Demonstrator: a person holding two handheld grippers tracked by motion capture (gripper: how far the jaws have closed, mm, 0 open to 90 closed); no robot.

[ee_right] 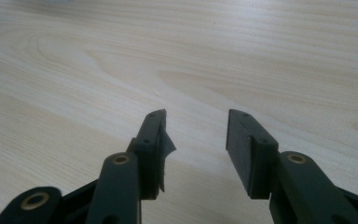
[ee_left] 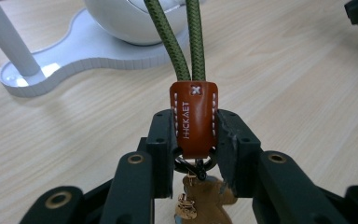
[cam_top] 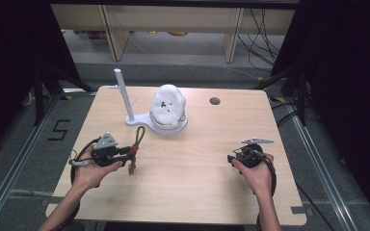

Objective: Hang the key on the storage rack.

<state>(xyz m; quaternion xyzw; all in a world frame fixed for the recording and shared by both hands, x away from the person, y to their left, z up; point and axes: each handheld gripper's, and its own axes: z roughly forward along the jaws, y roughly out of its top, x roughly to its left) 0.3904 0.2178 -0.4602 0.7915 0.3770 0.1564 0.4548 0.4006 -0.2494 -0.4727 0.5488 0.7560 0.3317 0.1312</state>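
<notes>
Keychain: a green cord loop with a brown leather tab (ee_left: pixel 194 119), held by the left gripper (ee_left: pixel 195 135) over the bench (cam_top: pixel 197 163), at about 8 o'clock from the bench centre in the high view.
Left jaws: closed on the leather tab, one pad on each side; the metal ring and a brown charm (ee_left: pixel 205 198) hang below, between the jaw arms.
Cord loop (ee_left: pixel 179 42): it stands out ahead of the jaws, toward 12 o'clock in the left gripper view, both strands side by side and free.
Right jaws: the right gripper (ee_right: pixel 196 135) is partly open and holds nothing; only bare wood lies between its pads. It rests at about 4 o'clock in the high view, well apart from the keychain.
Stand: a white post (cam_top: pixel 124 94) with a small side peg on a white base (cam_top: pixel 144 120), at about 11 o'clock, next to a white head-shaped form (cam_top: pixel 167 106).
Probable step: carry the loop to the stand and hang it there.
Advice: keep the grip on the tab only, so the loop remains open; approach the post slowly with the loop leading, and release only when the cord sits on it.
</notes>
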